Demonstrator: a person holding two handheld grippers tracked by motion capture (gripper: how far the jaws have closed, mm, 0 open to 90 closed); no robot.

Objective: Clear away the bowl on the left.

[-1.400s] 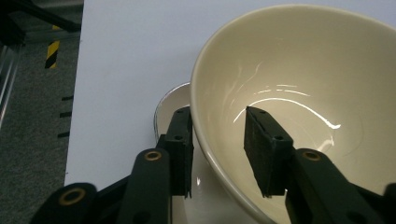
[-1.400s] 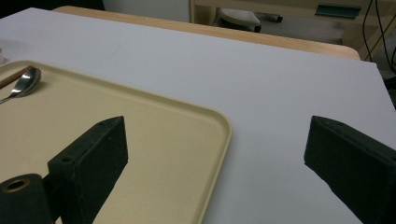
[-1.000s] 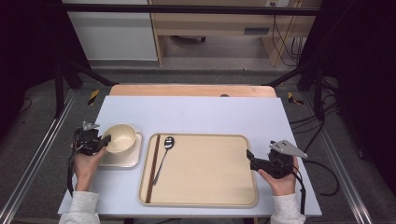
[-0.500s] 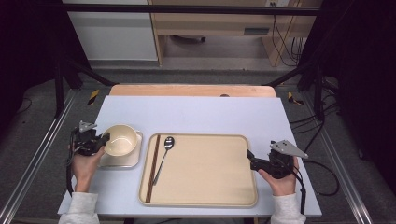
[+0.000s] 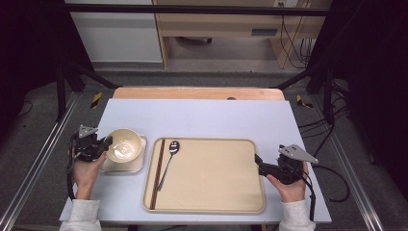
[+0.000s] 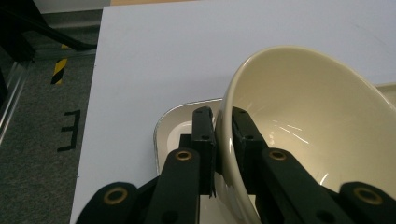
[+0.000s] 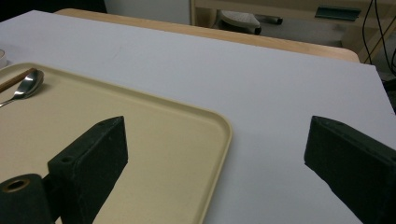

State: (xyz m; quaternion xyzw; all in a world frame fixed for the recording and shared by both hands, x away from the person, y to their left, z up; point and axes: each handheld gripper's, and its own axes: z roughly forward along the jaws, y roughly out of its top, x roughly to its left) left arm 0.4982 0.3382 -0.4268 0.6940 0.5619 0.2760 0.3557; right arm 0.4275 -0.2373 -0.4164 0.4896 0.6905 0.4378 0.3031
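Observation:
A cream bowl point(image 5: 124, 144) point(image 6: 317, 121) leans over a small square plate point(image 5: 137, 164) point(image 6: 170, 128) at the table's left. My left gripper point(image 5: 107, 143) point(image 6: 222, 115) is shut on the bowl's near rim, one pad inside and one outside. At the right, my right gripper point(image 5: 260, 164) point(image 7: 217, 126) stands open with nothing between its pads. It straddles the right edge of a beige tray point(image 5: 216, 178) point(image 7: 154, 140). On the tray's left part lie a metal spoon point(image 5: 169, 156) point(image 7: 25, 86) and dark chopsticks point(image 5: 157, 173) point(image 7: 16, 78).
The table has a pale blue-grey top point(image 5: 202, 118) with a wooden strip along its far edge point(image 5: 197, 93). Metal rails run along both sides on the floor. A cable point(image 5: 332, 185) trails from the right gripper off the table's right edge.
The bowl has tipped a little in the left gripper's hold and stays over the small plate. The right gripper has kept its place.

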